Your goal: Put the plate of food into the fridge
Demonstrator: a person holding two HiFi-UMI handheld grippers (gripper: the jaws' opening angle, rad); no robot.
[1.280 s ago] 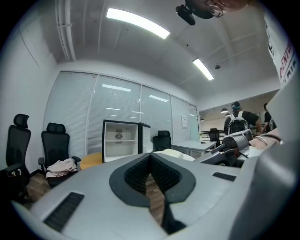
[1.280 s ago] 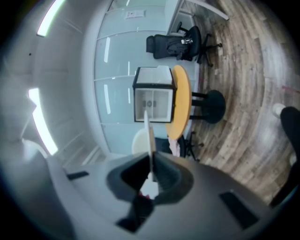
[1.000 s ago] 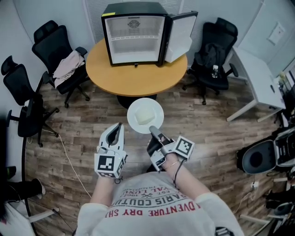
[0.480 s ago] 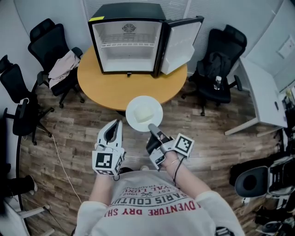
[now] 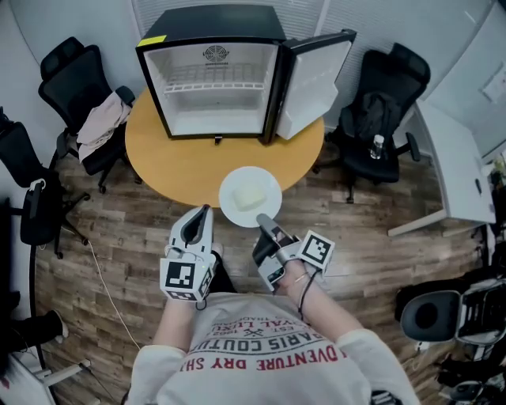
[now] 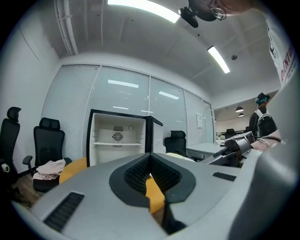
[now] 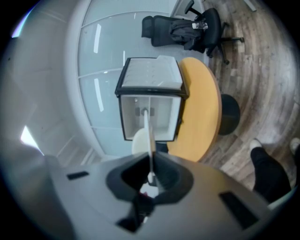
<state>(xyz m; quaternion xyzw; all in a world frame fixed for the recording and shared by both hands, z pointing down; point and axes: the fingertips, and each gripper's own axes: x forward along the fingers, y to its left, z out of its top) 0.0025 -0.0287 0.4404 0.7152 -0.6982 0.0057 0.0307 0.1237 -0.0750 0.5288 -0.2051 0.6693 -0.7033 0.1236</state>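
Head view: right gripper (image 5: 264,223) is pinching the near rim of a round white plate (image 5: 231,198).
Carrying a pale block of food (image 5: 247,199), the plate is hovering at the near edge of a round wooden table (image 5: 190,162). An open black mini fridge (image 5: 213,119) is standing at 12 o'clock. The left gripper (image 5: 203,213) is pressing its jaws together, empty.

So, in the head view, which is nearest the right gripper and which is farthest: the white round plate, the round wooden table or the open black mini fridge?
1. White round plate, clamped by its near rim in the right gripper.
2. Round wooden table, ahead, past the plate.
3. Open black mini fridge, on the table's far side.
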